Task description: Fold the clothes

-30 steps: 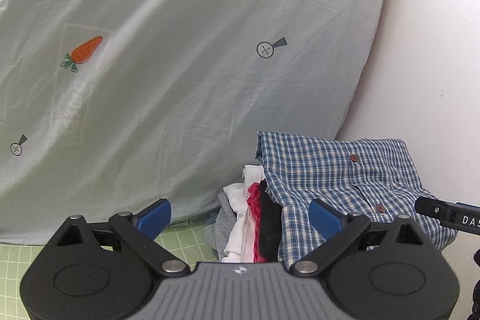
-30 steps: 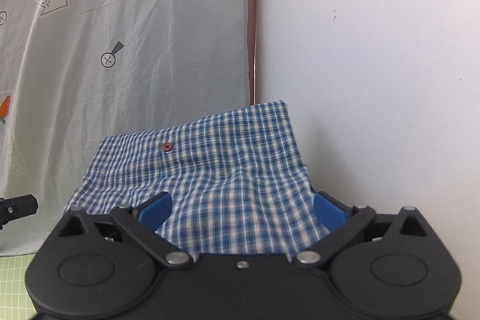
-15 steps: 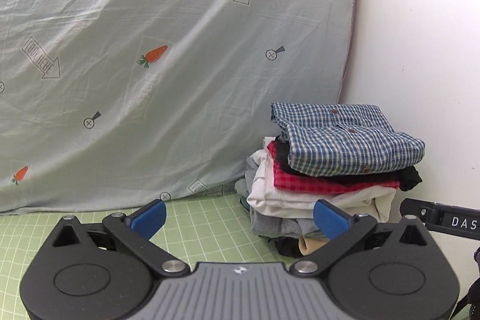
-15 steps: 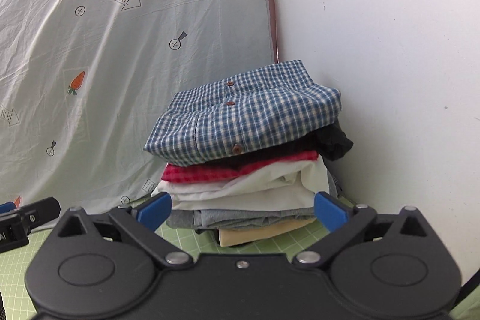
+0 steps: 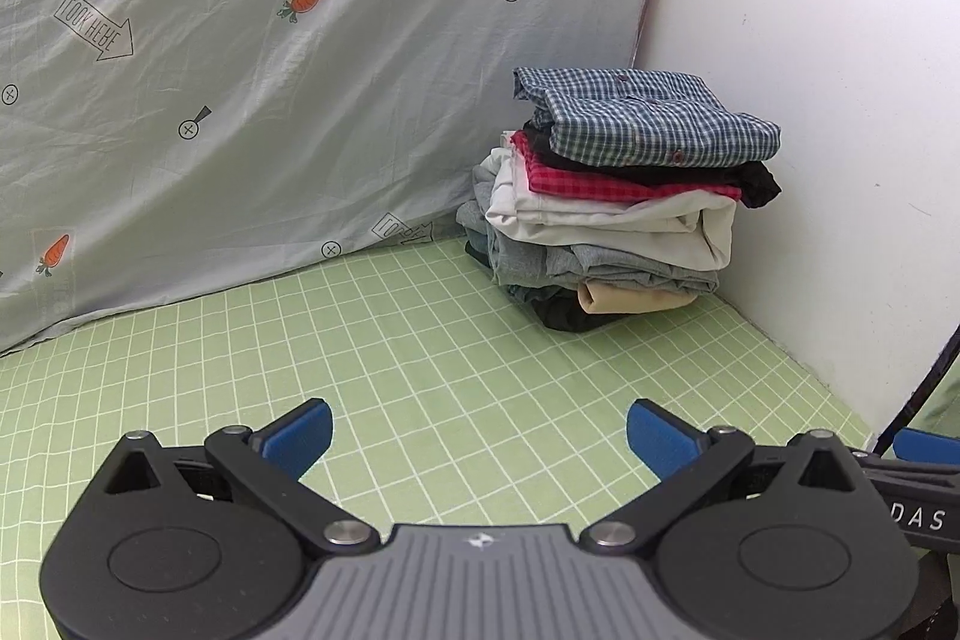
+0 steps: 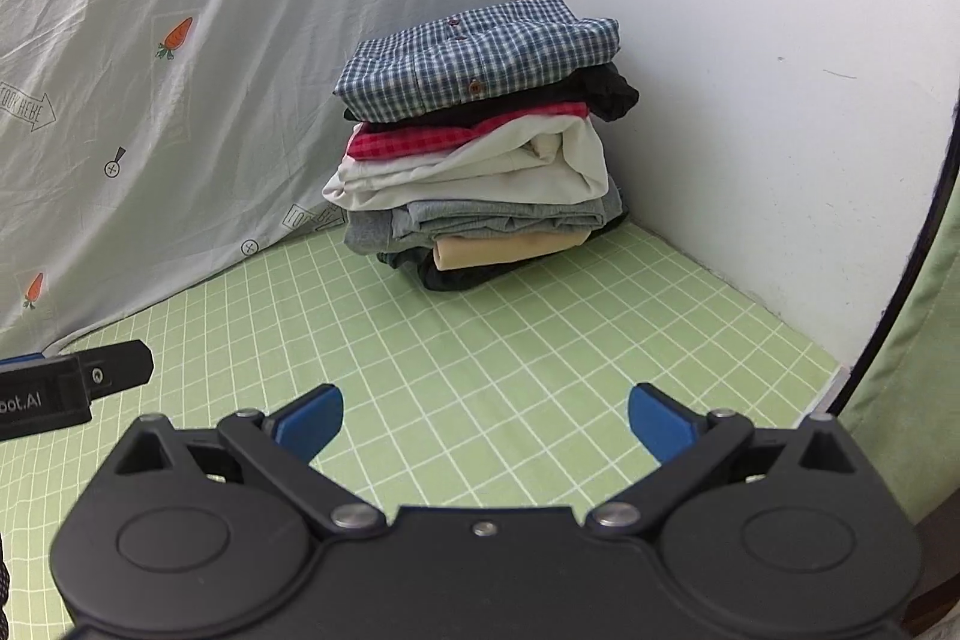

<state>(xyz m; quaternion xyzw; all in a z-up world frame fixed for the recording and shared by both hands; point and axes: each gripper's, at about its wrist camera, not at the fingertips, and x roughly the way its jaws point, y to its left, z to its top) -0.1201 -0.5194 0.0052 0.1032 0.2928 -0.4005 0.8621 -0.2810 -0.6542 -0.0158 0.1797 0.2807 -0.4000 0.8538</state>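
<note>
Now that you have drawn both hand-held grippers, left [image 5: 477, 433] and right [image 6: 485, 418], back from the stack [image 6: 480, 142], released and empty, the plaid shirt [image 5: 645, 121] tops it in the bed's [image 5: 420, 370] far corner; that garment appears done.

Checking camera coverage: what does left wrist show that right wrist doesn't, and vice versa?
Left wrist only: the left gripper, open and empty, and the right gripper's fingertip at the right edge.
Right wrist only: the right gripper, open and empty, the left gripper's black body at the left edge, and a green fabric edge past the wall's end.
Both: the stack of folded clothes topped by the blue checked shirt, the green grid sheet, the carrot-print sheet and the white wall.
</note>
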